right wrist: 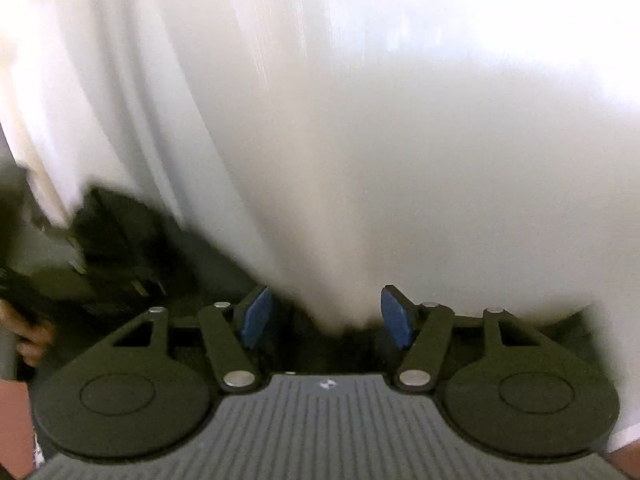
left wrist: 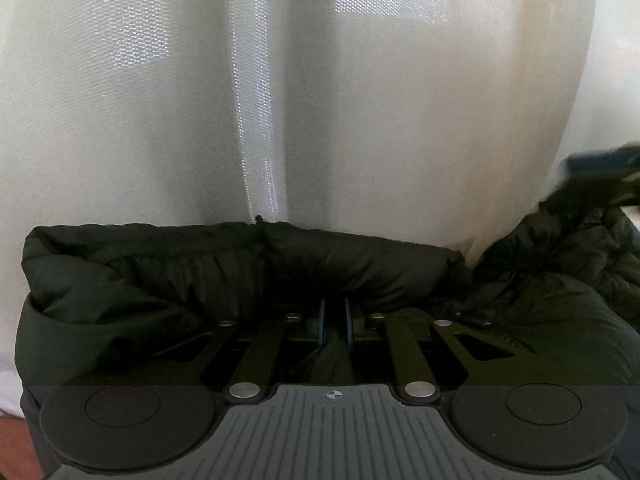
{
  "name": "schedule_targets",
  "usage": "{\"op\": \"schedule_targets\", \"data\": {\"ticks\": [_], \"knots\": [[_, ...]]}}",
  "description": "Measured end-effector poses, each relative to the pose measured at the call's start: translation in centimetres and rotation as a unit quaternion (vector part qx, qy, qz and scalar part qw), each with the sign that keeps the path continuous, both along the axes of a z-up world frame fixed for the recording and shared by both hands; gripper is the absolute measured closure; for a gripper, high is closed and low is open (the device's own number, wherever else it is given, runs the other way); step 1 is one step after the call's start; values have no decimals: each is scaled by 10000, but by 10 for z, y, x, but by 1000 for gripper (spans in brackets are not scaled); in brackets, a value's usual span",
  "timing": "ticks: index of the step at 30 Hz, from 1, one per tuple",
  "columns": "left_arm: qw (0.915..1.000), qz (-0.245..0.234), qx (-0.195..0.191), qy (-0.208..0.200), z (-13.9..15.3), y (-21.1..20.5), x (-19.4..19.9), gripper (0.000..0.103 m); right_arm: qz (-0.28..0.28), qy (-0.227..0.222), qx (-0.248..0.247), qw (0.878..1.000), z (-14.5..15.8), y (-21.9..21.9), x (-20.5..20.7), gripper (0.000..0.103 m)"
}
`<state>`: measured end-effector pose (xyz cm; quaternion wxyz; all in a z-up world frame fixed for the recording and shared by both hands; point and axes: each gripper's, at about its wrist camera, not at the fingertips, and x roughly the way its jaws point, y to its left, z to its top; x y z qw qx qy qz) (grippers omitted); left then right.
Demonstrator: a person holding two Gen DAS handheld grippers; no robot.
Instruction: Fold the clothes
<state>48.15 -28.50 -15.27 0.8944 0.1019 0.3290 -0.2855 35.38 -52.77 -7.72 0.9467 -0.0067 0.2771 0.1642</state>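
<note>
A black puffy jacket (left wrist: pixel 240 272) lies bunched across the lower half of the left wrist view, in front of a white sheer curtain (left wrist: pixel 280 100). My left gripper (left wrist: pixel 335 320) has its blue pads (left wrist: pixel 322 326) almost together, pinching a fold of the jacket's dark fabric. My right gripper (right wrist: pixel 326 316) stands open, its blue pads (right wrist: pixel 256 316) wide apart with nothing gripped; only the blurred curtain (right wrist: pixel 360 160) and a dark strip lie ahead. In the left wrist view a blurred blue-and-black shape (left wrist: pixel 600 168) above the jacket's right side is the right gripper.
The curtain fills the background of both views. At the left edge of the blurred right wrist view are a person's hand (right wrist: pixel 28 336) and a dark mass (right wrist: pixel 112 248). Reddish-brown floor (left wrist: pixel 16 448) shows at the bottom left.
</note>
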Motion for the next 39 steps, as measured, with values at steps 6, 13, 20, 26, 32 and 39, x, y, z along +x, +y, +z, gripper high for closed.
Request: {"op": "schedule_targets", "data": {"ticks": [6, 13, 20, 26, 32, 39], "knots": [[9991, -49, -117, -405, 59, 28, -34, 65, 283, -163, -642, 9974, 15, 6, -56, 37], [9879, -537, 897, -1147, 65, 79, -82, 59, 642, -355, -837, 9938, 1, 27, -79, 37], [9848, -386, 1357, -1017, 4, 63, -40, 58, 300, -361, -1766, 9832, -52, 32, -49, 29], [9943, -416, 823, -532, -23, 32, 8, 59, -645, 99, -826, 9944, -62, -37, -31, 23], [9983, -402, 413, 61, -50, 30, 34, 60, -1219, 613, 223, 9904, -85, -71, -15, 20], [9986, -322, 281, 324, -80, 23, 47, 61, -1145, 906, 90, 9892, -98, -65, 2, 16]]}}
